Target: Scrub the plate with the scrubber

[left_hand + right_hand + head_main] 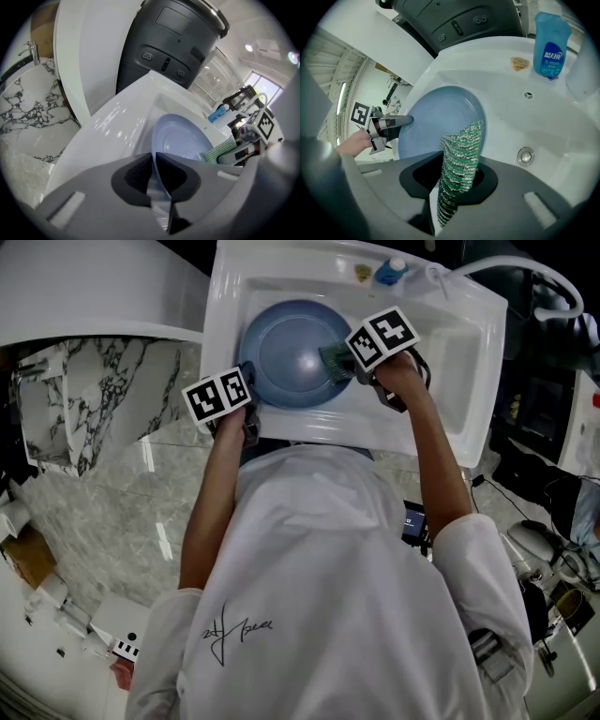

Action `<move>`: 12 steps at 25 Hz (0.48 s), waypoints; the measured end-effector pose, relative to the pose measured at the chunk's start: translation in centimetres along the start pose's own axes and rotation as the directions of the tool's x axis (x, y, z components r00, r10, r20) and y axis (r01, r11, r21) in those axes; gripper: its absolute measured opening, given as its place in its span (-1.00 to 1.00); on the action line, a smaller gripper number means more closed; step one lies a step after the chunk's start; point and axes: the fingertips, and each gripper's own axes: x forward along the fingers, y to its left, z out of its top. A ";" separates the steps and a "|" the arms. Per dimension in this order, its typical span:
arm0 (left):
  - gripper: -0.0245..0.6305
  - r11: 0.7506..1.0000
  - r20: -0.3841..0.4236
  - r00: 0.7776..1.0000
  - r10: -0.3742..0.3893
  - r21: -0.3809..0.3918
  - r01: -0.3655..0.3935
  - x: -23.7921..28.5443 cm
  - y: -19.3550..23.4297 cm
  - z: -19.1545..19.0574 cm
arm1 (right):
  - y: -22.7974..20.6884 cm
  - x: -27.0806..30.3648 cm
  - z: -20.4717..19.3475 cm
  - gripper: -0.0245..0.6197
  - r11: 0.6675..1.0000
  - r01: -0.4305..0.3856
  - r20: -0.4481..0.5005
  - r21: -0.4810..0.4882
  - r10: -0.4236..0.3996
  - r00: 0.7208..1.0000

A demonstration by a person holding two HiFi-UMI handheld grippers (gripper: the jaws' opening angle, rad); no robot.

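Left gripper [153, 174] pinching plate [180, 138], right gripper [457, 185] clamping scrubber [461, 150]

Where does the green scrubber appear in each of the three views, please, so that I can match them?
Head view: scrubber upper centre, at the blue plate's right edge.
Left gripper view: right of centre, at the plate's right edge.
Right gripper view: lower centre, in front of the plate.
Shared landmark: the blue plate lying in the white sink, visible in all three.
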 end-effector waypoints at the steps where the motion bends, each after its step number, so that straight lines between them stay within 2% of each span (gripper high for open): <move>1: -0.67 1.000 0.001 1.000 0.000 0.000 0.000 0.0 0.0 0.0 | 0.2 0.1 -0.2 -0.73 1.000 -0.006 -0.001 0.002 0.006 1.000; 12: -0.67 1.000 0.003 1.000 -0.002 0.001 0.002 0.0 0.1 0.1 | 2.6 1.4 -1.2 -0.73 0.994 -0.097 -0.014 0.045 0.097 0.995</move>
